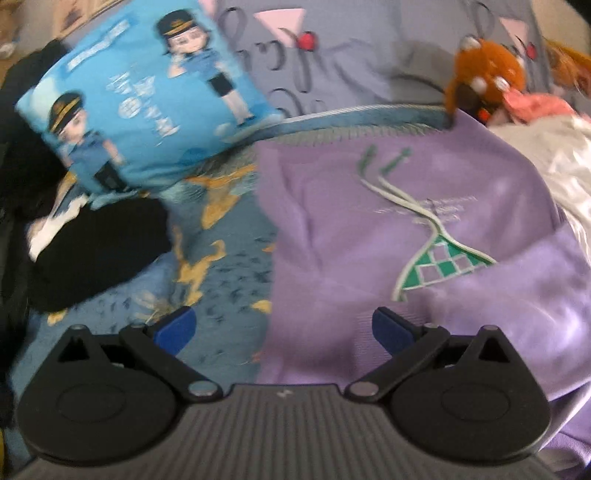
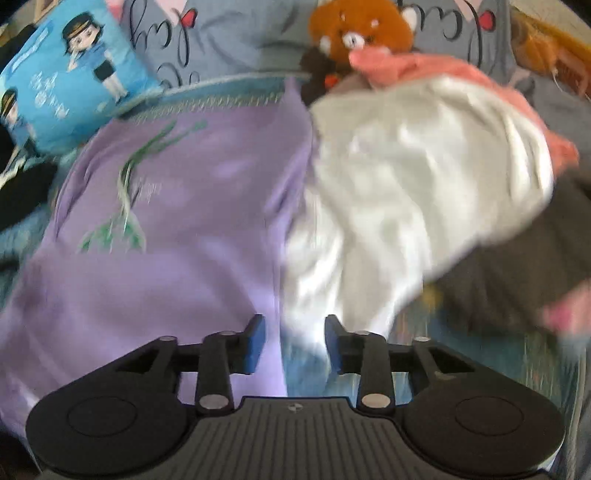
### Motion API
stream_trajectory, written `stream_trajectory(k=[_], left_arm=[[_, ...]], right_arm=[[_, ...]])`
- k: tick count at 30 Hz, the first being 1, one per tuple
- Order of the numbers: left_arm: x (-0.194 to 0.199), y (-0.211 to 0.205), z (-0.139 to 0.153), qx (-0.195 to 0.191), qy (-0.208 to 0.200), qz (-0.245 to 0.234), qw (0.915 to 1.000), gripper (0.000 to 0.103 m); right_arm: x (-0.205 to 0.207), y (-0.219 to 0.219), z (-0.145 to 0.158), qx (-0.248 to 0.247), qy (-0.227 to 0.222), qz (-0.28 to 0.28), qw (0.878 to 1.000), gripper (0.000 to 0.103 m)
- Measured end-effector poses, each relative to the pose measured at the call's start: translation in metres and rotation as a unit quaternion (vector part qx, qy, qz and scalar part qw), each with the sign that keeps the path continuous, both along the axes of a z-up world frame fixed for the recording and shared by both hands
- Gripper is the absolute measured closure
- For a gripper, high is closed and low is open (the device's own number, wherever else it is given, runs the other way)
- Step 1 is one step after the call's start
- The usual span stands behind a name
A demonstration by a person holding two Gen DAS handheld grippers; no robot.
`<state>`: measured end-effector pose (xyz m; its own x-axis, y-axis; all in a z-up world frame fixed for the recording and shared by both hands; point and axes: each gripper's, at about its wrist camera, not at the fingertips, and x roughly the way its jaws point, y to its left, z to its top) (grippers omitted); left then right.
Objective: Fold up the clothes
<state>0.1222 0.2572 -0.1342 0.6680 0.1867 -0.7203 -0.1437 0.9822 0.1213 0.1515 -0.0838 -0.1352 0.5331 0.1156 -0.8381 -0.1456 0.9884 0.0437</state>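
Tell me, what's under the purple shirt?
The purple shirt lies on a blue bedspread with yellow patterns, showing at its left edge. Whatever else is beneath the shirt is covered and cannot be seen.

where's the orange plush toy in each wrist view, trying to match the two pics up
Left wrist: the orange plush toy sits at the upper right, behind the purple shirt.
Right wrist: the plush is at the top, just right of centre, above the white garment.
Shared landmark: the blue cartoon pillow, upper left in both.

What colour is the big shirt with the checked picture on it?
The shirt is light purple, clearest in the left wrist view.
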Motion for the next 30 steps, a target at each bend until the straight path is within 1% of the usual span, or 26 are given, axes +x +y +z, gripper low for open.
stream_trajectory(k=[1,3,5,6,7,8,9,10,11,12,14,15,17,19,22,25,27,28,30], left_arm=[[-0.003,0.008,0.000,-0.013,0.002,0.007,0.9999,0.000],[-0.011,0.023,-0.002,-0.028,0.005,0.020,0.9994,0.000],[-0.019,0.040,-0.004,-0.036,0.009,0.038,0.9986,0.000],[-0.025,0.049,-0.005,-0.045,0.010,0.049,0.9978,0.000],[-0.031,0.061,-0.005,-0.061,0.009,0.063,0.9961,0.000],[-0.037,0.072,-0.005,-0.079,0.008,0.079,0.9937,0.000],[-0.043,0.084,-0.005,-0.096,0.006,0.096,0.9907,0.000],[-0.049,0.095,-0.006,-0.108,0.005,0.112,0.9878,0.000],[-0.054,0.101,-0.006,-0.112,0.006,0.125,0.9858,0.000],[-0.058,0.108,-0.005,-0.116,0.007,0.138,0.9835,0.000],[-0.067,0.120,-0.005,-0.122,0.009,0.159,0.9797,0.001],[-0.070,0.121,-0.003,-0.118,0.009,0.161,0.9798,0.000],[-0.074,0.120,-0.003,-0.112,0.012,0.161,0.9806,0.000],[-0.075,0.118,-0.003,-0.106,0.015,0.160,0.9812,0.000],[-0.078,0.115,-0.003,-0.098,0.019,0.159,0.9822,0.000],[-0.077,0.117,-0.002,-0.101,0.017,0.168,0.9805,0.000],[-0.074,0.119,-0.001,-0.101,0.012,0.173,0.9796,0.000],[-0.071,0.119,0.000,-0.098,0.010,0.175,0.9796,0.000],[-0.067,0.116,0.002,-0.083,0.011,0.173,0.9813,0.000]], right_arm=[[-0.010,-0.006,-0.006,0.015,0.005,-0.008,1.000,0.064],[-0.026,-0.017,-0.019,0.062,0.017,-0.032,0.997,0.063],[-0.036,-0.026,-0.033,0.108,0.025,-0.061,0.992,0.061],[-0.041,-0.026,-0.038,0.122,0.023,-0.068,0.990,0.060],[-0.045,-0.023,-0.039,0.120,0.013,-0.066,0.990,0.060],[-0.049,-0.020,-0.040,0.119,0.003,-0.063,0.991,0.064],[-0.052,-0.017,-0.040,0.116,-0.003,-0.059,0.992,0.080],[-0.052,-0.014,-0.038,0.110,-0.002,-0.054,0.992,0.083],[-0.052,-0.012,-0.036,0.104,-0.002,-0.050,0.993,0.090],[-0.052,-0.011,-0.033,0.093,-0.003,-0.049,0.994,0.094],[-0.054,-0.009,-0.024,0.060,-0.014,-0.048,0.997,0.095],[-0.055,-0.009,-0.020,0.041,-0.021,-0.047,0.998,0.095],[-0.056,-0.014,-0.020,0.039,-0.009,-0.049,0.998,0.095],[-0.051,-0.015,-0.029,0.040,0.011,-0.049,0.998,0.095],[-0.052,-0.011,-0.027,0.029,0.004,-0.042,0.999,0.092],[-0.057,-0.011,-0.006,0.023,-0.026,-0.078,0.996,0.086],[-0.059,0.000,0.011,-0.012,-0.064,-0.083,0.994,0.077],[-0.057,0.009,0.020,-0.027,-0.083,-0.070,0.994,0.075],[-0.049,0.028,0.032,-0.033,-0.103,-0.037,0.993,0.073]])
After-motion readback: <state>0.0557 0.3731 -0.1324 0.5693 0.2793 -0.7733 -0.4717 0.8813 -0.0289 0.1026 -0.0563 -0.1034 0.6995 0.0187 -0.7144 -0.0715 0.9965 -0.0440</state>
